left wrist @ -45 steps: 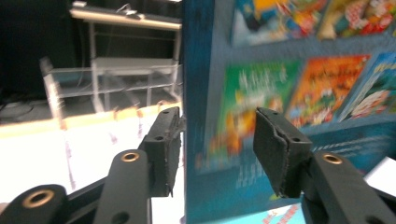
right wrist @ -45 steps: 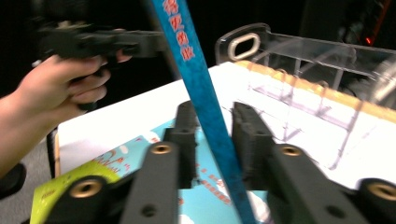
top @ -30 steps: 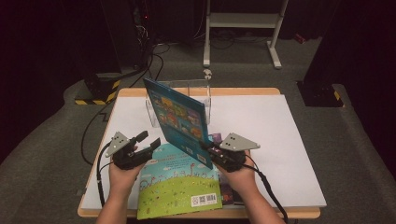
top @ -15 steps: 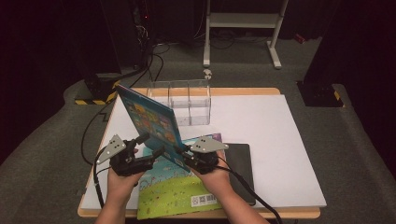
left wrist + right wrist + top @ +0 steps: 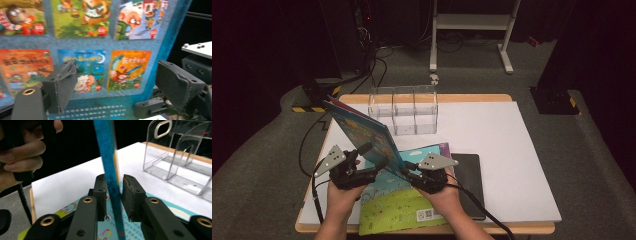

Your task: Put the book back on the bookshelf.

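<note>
While one book (image 5: pixel 362 132) stands, two books (image 5: pixel 404 210) lie flat.

both hands low, grippers facing each other
left gripper (image 5: pixel 368 159) jaws wide apart; right gripper (image 5: pixel 406 171) jaws narrow, just easing open.

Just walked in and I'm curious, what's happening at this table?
A person works a gripper in each hand on a blue book, which stands tilted on edge over a second book lying flat on the table. The right gripper has the blue book's edge between its jaws, which have just been opening. The left gripper faces the cover, its jaws just opened wide and gripping nothing. A clear rack stands behind.
</note>
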